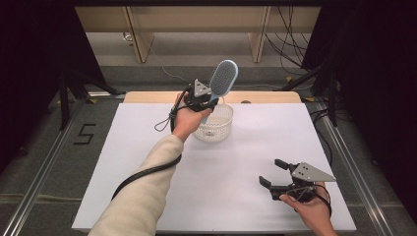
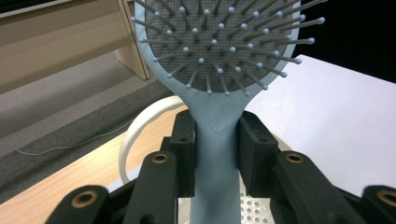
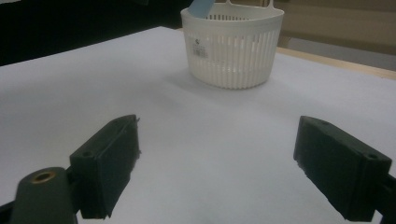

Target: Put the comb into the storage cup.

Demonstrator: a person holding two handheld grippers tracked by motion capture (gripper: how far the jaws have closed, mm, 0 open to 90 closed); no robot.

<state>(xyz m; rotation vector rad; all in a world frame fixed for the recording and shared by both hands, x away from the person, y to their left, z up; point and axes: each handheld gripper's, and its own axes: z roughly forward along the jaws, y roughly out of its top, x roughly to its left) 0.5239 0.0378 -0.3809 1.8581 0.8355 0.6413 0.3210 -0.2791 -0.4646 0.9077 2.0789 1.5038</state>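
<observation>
White-topped counter (image 1: pixel 236 162), wooden strip along far edge, dark floor and cables beyond. White slotted basket (image 1: pixel 214 124) standing near far edge, label on wall facing the person. Left claw (image 1: pixel 202 100) raised over basket, pinching pale blue hairbrush (image 1: pixel 222 81) by handle; jaws pressed against both sides of handle in left gripper view (image 2: pixel 215 154); bristled head tilted up and away, handle end dipping inside basket rim. Right claw (image 1: pixel 276 173) low over near right counter, spread wide, holding nothing, well apart from basket (image 3: pixel 232 44)
</observation>
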